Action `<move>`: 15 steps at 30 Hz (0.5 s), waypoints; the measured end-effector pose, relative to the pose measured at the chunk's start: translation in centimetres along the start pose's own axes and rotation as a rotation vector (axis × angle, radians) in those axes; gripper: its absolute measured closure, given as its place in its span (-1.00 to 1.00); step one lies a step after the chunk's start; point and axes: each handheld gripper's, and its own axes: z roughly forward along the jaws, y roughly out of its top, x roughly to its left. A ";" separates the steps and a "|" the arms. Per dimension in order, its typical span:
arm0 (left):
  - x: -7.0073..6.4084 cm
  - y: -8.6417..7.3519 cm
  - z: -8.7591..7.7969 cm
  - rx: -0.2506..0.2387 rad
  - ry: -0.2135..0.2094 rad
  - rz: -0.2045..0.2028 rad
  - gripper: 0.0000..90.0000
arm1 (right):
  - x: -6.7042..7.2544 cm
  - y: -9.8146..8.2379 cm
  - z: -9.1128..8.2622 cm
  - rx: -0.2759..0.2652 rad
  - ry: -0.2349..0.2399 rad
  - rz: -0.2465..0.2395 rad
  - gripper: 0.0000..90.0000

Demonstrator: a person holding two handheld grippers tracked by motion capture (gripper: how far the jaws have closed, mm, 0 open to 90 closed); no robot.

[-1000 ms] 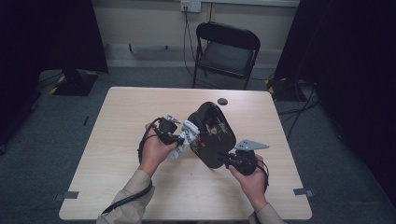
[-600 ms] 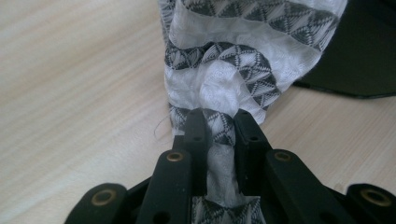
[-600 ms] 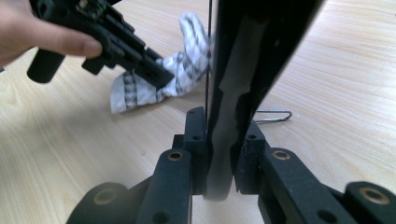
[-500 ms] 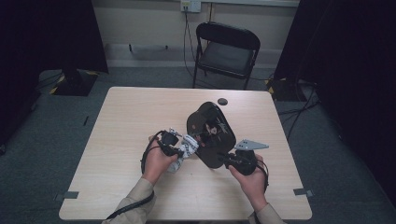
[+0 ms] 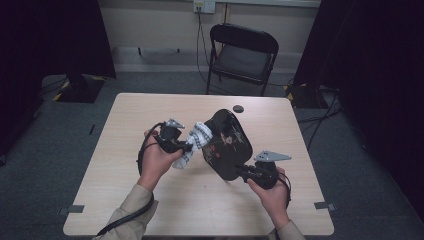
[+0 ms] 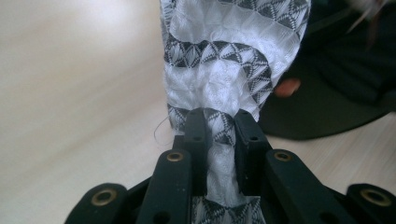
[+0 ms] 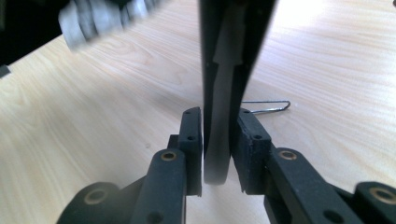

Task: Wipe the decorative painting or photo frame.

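Holding the near end of the black case (image 5: 227, 145) in my right gripper (image 5: 246, 172), I have its jaws clamped across the case's thin edge; in the right gripper view that edge (image 7: 223, 93) stands upright between the pads and both pads press on it, though the jaws have just eased a little wider. From that grip the case runs away from me and up to the left, its long axis tilted from near right to far left, propped off the table (image 5: 150, 210).

Just left of the case, my left gripper (image 5: 187, 146) is shut tight on the white patterned cloth (image 5: 196, 142). In the left gripper view the cloth (image 6: 224, 70) is bunched between the pads and fans out ahead toward the dark body of the case, which lies to the right and beyond.

So the cloth sits between my left gripper and the case's left face, touching or nearly touching it; I cannot tell which. My left hand is the nearer one to that face, and I judge the next move to be a push to the right.

Farther off, a small dark round object (image 5: 238, 108) lies on the far part of the table, well apart from both hands.
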 end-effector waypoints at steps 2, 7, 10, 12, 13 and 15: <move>-0.4 1.7 -1.2 -0.034 0.009 0.017 0.73 | 0.0 -0.1 -0.1 0.005 0.003 0.009 0.73; -1.6 4.6 -2.3 -0.072 -0.003 0.059 0.73 | 0.2 0.0 0.0 0.009 -0.010 0.003 0.75; -2.3 5.2 -1.7 -0.057 -0.007 0.075 0.73 | 0.2 0.1 0.0 0.013 -0.008 0.002 0.75; -2.5 5.1 -1.0 -0.035 -0.012 0.084 0.74 | 0.3 0.1 0.1 0.017 -0.009 -0.003 0.75; -2.5 5.0 -0.7 -0.037 -0.012 0.087 0.73 | 0.3 0.1 0.1 0.019 -0.010 -0.002 0.75; -2.5 4.6 -0.2 -0.025 -0.016 0.086 0.73 | 0.3 0.2 0.1 0.021 -0.008 -0.003 0.75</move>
